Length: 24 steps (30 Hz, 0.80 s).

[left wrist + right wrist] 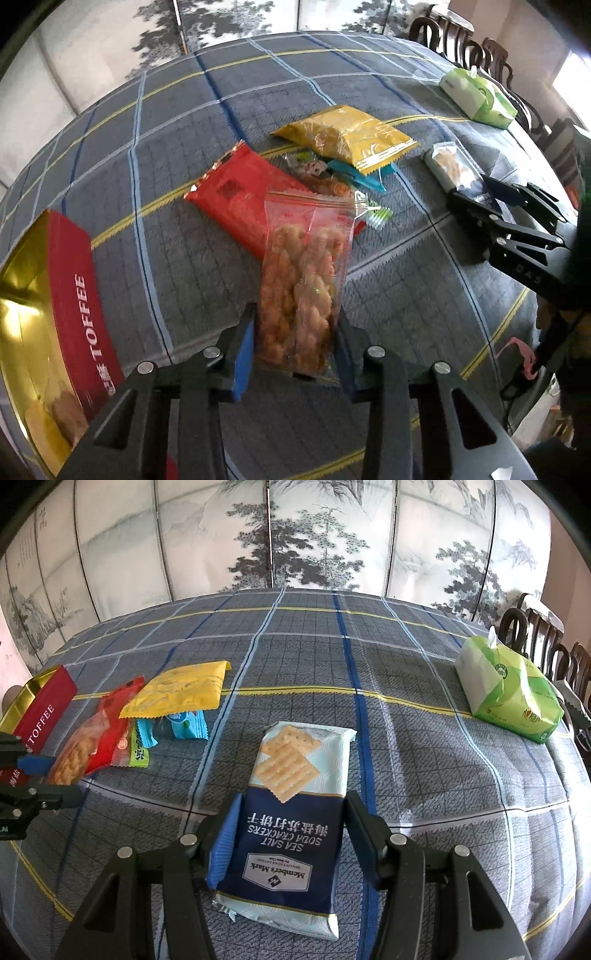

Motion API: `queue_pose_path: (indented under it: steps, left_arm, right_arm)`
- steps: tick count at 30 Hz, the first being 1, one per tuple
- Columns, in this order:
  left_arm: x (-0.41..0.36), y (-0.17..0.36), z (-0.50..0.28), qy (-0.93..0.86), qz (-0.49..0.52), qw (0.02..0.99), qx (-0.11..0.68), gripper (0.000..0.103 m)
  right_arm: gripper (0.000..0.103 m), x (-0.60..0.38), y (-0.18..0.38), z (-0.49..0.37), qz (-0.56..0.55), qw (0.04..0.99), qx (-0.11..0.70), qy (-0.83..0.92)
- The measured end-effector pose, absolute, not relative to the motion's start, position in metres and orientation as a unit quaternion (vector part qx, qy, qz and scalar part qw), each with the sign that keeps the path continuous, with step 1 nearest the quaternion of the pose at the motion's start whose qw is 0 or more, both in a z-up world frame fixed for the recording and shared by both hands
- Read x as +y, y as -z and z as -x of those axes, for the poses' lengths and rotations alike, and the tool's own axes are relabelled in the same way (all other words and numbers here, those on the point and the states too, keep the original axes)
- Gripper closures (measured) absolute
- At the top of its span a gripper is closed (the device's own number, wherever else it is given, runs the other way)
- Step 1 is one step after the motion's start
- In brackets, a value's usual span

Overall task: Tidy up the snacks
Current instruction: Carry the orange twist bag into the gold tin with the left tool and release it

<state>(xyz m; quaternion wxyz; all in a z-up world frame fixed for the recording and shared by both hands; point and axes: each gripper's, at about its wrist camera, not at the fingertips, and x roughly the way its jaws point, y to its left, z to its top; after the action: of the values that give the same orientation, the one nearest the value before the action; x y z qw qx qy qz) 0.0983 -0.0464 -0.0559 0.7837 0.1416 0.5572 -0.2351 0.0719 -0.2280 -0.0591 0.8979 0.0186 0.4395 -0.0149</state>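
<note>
My left gripper (295, 343) is shut on a clear bag of fried twists (303, 291) and holds it above the table, beside the open red and gold toffee tin (48, 314). A red snack pack (243, 195), a yellow pack (347, 138) and small wrapped candies (354, 177) lie beyond it. My right gripper (291, 834) has its fingers on both sides of a soda cracker pack (295, 812) that lies on the tablecloth. The right gripper also shows in the left wrist view (476, 199). The toffee tin (40, 709), red pack (110, 731) and yellow pack (181, 690) show at left in the right wrist view.
A green tissue pack (513, 690) sits at the table's right side, also in the left wrist view (480, 96). Dark wooden chairs (539, 635) stand past that edge. A painted folding screen (295, 535) stands behind the plaid-covered table (406, 664).
</note>
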Motion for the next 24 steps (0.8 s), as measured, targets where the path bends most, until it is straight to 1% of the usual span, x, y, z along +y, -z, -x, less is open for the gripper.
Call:
queue_pose_path:
  steps: [16,24]
  left_arm:
    - [-0.027,0.039,-0.081,0.196,-0.111,0.803,0.552,0.07]
    - [-0.015,0.02,-0.075,0.194,-0.088,0.812,0.544,0.07]
  right_arm:
    - [0.047,-0.226,0.059,-0.07,-0.015,0.898,0.439,0.019]
    - [0.047,-0.226,0.059,-0.071,-0.015,0.898,0.439,0.019]
